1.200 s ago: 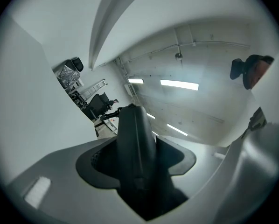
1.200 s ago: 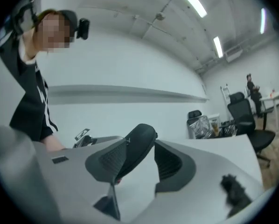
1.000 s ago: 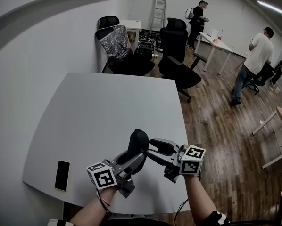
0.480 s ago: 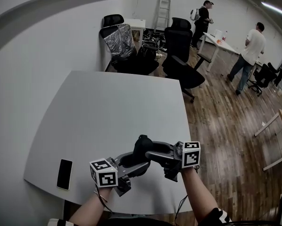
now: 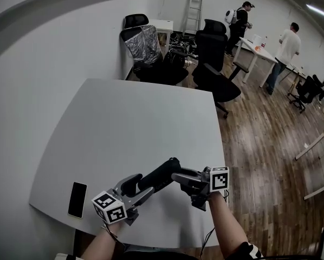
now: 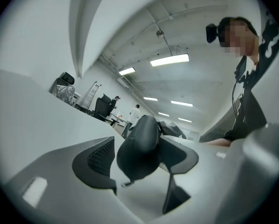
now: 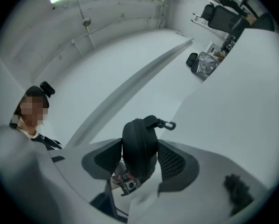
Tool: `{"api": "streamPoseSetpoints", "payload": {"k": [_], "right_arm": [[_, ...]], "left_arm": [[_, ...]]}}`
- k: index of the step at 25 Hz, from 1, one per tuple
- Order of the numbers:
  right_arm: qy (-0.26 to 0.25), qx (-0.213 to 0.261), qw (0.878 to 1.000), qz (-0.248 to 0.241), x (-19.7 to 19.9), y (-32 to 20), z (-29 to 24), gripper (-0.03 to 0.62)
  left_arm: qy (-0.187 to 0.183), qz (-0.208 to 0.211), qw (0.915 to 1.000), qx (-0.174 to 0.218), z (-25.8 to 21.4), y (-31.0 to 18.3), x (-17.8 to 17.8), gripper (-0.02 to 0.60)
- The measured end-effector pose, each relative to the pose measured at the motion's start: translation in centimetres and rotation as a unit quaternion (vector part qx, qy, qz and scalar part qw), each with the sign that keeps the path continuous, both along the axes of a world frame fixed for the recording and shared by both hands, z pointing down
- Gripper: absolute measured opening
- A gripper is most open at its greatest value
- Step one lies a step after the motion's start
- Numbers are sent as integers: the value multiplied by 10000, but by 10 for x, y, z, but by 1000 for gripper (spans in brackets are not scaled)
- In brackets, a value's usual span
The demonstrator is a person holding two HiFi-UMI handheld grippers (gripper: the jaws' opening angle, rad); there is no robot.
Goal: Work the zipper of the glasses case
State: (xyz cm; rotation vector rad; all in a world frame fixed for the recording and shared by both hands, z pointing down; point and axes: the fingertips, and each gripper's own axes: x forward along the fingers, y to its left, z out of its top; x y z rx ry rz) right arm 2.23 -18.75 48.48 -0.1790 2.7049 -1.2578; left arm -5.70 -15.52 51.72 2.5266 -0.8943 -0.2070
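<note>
Meanwhile, glasses case (image 5: 157,175) clamped in right gripper's (image 5: 176,175) just-widened jaws, left gripper's (image 5: 137,186) just-opened jaws loose around it.

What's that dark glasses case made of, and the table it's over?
Glasses case: seemingly a stiff moulded shell in matte black fabric or leatherette; it holds a rounded form and shows no shine. Table: smooth, pale grey, probably laminate; flat, even, without grain.
</note>
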Motion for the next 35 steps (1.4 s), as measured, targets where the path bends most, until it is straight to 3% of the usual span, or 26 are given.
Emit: {"api": "streamPoseSetpoints", "payload": {"k": [2, 4, 6, 8, 9, 10, 11, 16, 21, 24, 27, 31, 35], "right_arm": [[60, -164, 9997, -197, 0, -1, 7, 250], [209, -239, 9983, -492, -6, -4, 17, 250], [291, -262, 9969, -687, -12, -8, 25, 250], [401, -275, 9959, -759, -13, -13, 33, 250], [431, -318, 9959, -724, -10, -16, 36, 247], [435, -389, 9960, -672, -6, -19, 39, 245], [440, -474, 9958, -652, -1, -21, 43, 245], [1093, -1049, 9831, -1028, -8, -19, 93, 245], [1371, -1410, 9779, -705, -16, -36, 110, 245], [1735, -814, 9809, -324, -15, -43, 110, 245], [2161, -64, 9763, 72, -10, -47, 109, 245], [3161, 766, 9421, 811, 10, -50, 114, 245], [3236, 1376, 9220, 1621, 20, -46, 91, 245]], "left_arm": [[42, -345, 9994, 18, 1, 0, -23, 248], [-198, -473, 9987, 78, 7, 0, -31, 221], [-557, -497, 9971, 122, 17, 0, -33, 215], [-1223, -528, 9909, 170, 29, 0, -37, 201], [-1626, -567, 9849, 202, 36, 2, -40, 138], [-1962, -636, 9782, 248, 41, 6, -44, 9], [-2153, -724, 9734, 294, 44, 10, -49, 3], [-2047, -993, 9731, 350, 44, 12, -59, 3], [-2025, -745, 9754, 453, 38, 2, -33, 3], [-1802, -775, 9798, 389, 35, -2, -22, 3], [-1700, -817, 9816, 302, 38, -5, -14, 3], [-1519, -906, 9842, 87, 40, -10, -7, 3], [-1386, -1028, 9850, -21, 39, -15, -2, 3]]}}
